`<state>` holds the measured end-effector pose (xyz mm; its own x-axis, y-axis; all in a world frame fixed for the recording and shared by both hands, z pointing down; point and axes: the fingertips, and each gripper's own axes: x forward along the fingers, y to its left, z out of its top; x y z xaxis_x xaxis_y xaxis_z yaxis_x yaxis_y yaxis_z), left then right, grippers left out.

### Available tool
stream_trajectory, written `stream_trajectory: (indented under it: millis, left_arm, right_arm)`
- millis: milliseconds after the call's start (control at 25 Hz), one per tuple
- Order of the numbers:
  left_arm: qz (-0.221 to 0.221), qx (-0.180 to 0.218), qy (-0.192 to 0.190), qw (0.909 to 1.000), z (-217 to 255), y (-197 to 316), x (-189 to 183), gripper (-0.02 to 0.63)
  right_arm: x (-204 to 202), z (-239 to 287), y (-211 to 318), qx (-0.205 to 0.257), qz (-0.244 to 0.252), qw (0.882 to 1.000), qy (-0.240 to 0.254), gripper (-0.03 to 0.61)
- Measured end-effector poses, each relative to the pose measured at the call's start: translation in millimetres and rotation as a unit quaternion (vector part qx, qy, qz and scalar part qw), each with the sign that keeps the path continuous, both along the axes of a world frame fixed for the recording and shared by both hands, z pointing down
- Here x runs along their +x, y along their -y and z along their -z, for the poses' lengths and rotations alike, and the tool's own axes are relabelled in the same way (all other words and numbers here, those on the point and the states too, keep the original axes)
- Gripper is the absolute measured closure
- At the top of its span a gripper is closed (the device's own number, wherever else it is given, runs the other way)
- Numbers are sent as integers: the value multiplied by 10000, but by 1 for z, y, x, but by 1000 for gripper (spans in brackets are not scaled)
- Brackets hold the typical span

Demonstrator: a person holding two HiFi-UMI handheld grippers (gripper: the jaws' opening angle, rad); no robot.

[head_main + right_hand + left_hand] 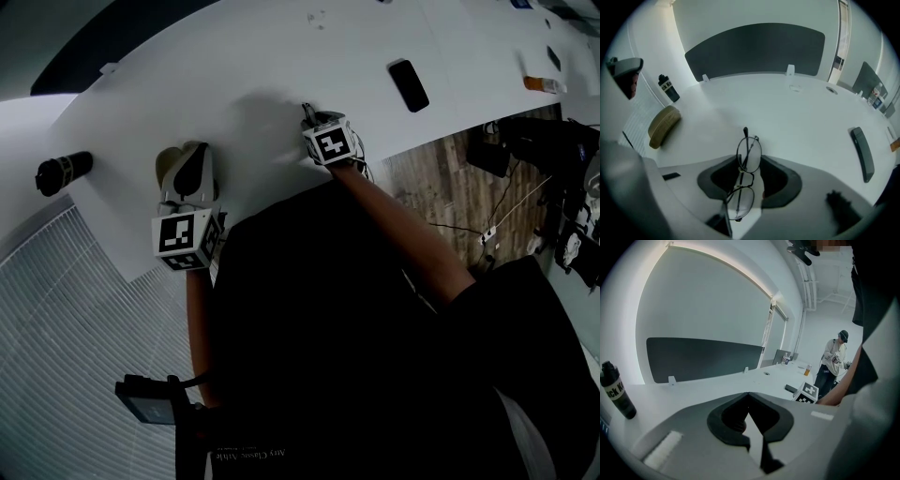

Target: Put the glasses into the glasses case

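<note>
**Finding 1.** Your right gripper (751, 158) points steeply down at the worktop (797, 117). Its 2 jaws are clamped on the folded glasses (744, 180), with a pad against the rim of the upper lens on either side. The glasses stand on edge close to the worktop's near edge, 1 temple tip poking forward.

**Finding 2.** Your left gripper (749, 394) hangs with its jaws together and nothing in them, just on the near side of the glasses case (663, 125). The case lies by the worktop's left edge, well apart from the glasses (it looks closed; I can see no gap at the seam).

**Recommendation.** The wire rim is thin and the lens slick, so I judge the hold marginal.
- Lift straight up, slowly, and watch for the frame pivoting between the pads.
- Do not squeeze harder across the lens.
- Before you carry the glasses over, have the left gripper open the case and steady it.
</note>
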<state>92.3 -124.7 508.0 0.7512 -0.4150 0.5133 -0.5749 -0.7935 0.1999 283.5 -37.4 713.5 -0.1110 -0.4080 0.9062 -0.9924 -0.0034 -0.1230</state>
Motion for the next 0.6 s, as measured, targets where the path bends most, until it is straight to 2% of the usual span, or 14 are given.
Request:
stream_trajectory:
  millis: [320, 600]
  left_arm:
    - [-109, 38, 37, 9999, -1, -5, 8, 606]
    - [-21, 89, -17, 10000, 2, 0, 2, 606]
  right_arm:
    - [5, 2, 2, 60, 361, 9991, -221, 436]
    - [2, 1, -1, -50, 222, 9996, -138, 437]
